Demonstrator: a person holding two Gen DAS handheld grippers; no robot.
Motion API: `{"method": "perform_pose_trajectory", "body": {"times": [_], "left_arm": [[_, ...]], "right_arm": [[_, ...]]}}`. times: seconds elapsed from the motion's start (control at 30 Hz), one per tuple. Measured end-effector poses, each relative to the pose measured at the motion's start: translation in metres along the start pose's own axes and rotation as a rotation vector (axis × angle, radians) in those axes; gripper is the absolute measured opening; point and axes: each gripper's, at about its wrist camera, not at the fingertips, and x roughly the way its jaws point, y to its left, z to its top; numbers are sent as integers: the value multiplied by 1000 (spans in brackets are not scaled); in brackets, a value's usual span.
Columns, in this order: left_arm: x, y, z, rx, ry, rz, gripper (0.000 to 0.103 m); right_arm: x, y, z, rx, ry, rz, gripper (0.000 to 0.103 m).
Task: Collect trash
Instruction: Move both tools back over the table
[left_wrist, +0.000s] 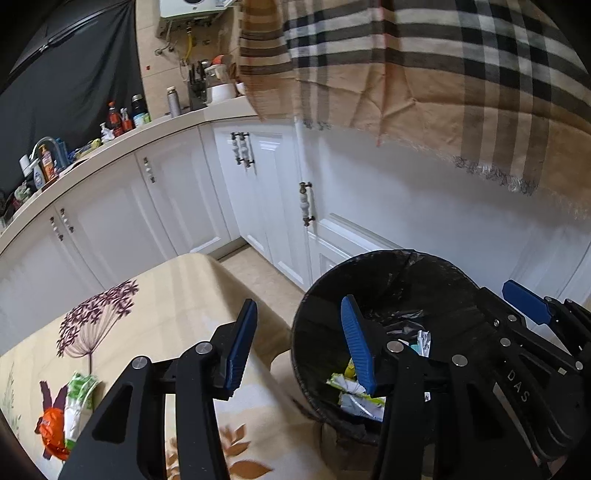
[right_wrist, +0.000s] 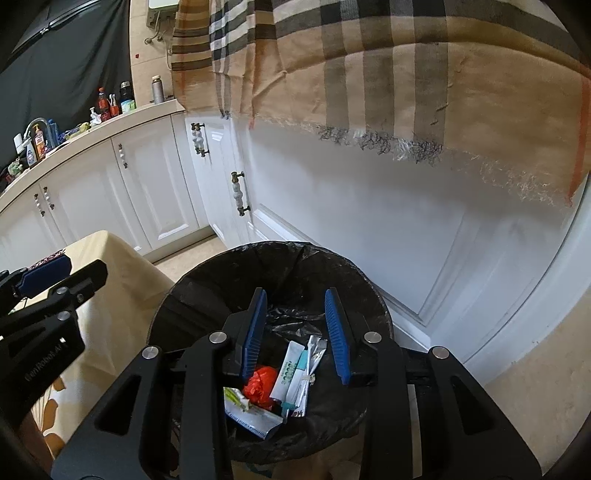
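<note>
The trash still to be collected is two wrappers on the desk (left_wrist: 177, 295), lying together near its left edge in the left wrist view: a green and white wrapper (left_wrist: 79, 397) and, touching its lower side, an orange wrapper (left_wrist: 53, 430). Both look like thin crumpled film or foil, so I judge them very light, soft, and easily crushed, with nothing fragile about them. They are likely a little slick, and flat film tends to slide on a smooth cloth instead of lifting, so the best hold is probably on a raised crease or bunched fold, pinching across it, not along a flat edge. Since the two touch, a pinch at the seam might lift both, though one could drop away.

The bin (right_wrist: 207, 273), lined with a black bag, stands just beside the desk's corner on the floor. Inside lie several wrappers already: a red crumpled piece (right_wrist: 260, 386), a white and teal packet (right_wrist: 290, 371), a silvery strip and a green-edged packet.

The left tool (left_wrist: 303, 347) is about half open with nothing between its blue pads, straddling the desk edge and the bin rim. The right tool (right_wrist: 295, 332) hangs over the bin mouth, parted a moderate way, also holding nothing
</note>
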Motion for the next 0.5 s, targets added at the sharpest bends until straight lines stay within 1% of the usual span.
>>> {"method": "perform_pose_trajectory", "body": {"times": [0.1,0.37,0.5], "left_arm": [[-9,10,-3,-14,-3,17,50],[-42,49,-16,-73,-8,65,50],[-60,73,-25,-105,-16,106,52]], "right_arm": [[-7,8,-1,-7,-2,14,32],[-27,37,-5,-39,-3,65,32],[-38,56,-7,-65,-6,96,32]]}}
